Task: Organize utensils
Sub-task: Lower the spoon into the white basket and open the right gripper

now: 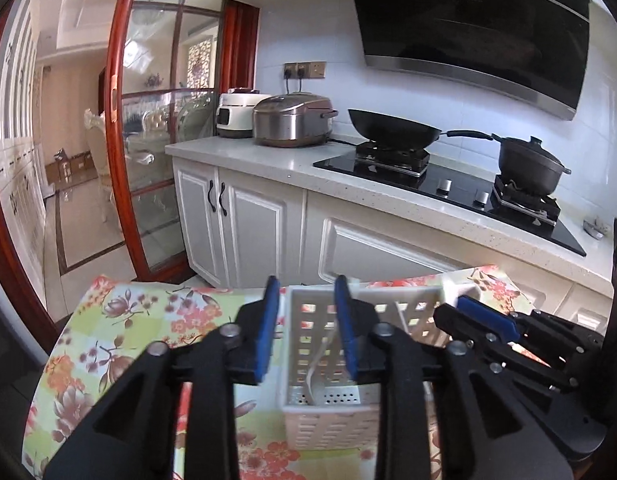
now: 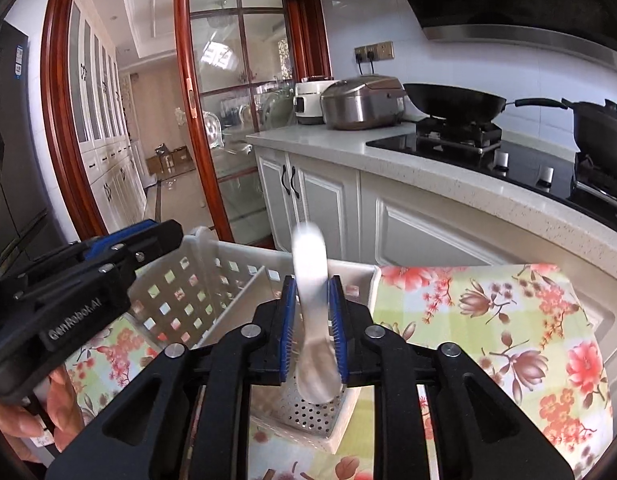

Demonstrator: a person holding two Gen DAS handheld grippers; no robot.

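Right gripper (image 2: 311,316) pinches a white spoon (image 2: 314,312) upright over the white slotted caddy (image 2: 212,280). Left gripper (image 1: 308,328), spread and empty, flanks the caddy's left compartment; the wok (image 1: 392,130) and rice cooker (image 1: 294,120) stand at 12 o'clock.

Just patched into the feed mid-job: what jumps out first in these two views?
The right gripper is shut on a white spoon, held over the end compartment of the white utensil caddy on the floral tablecloth. The left gripper is open over the caddy, where another utensil already stands.
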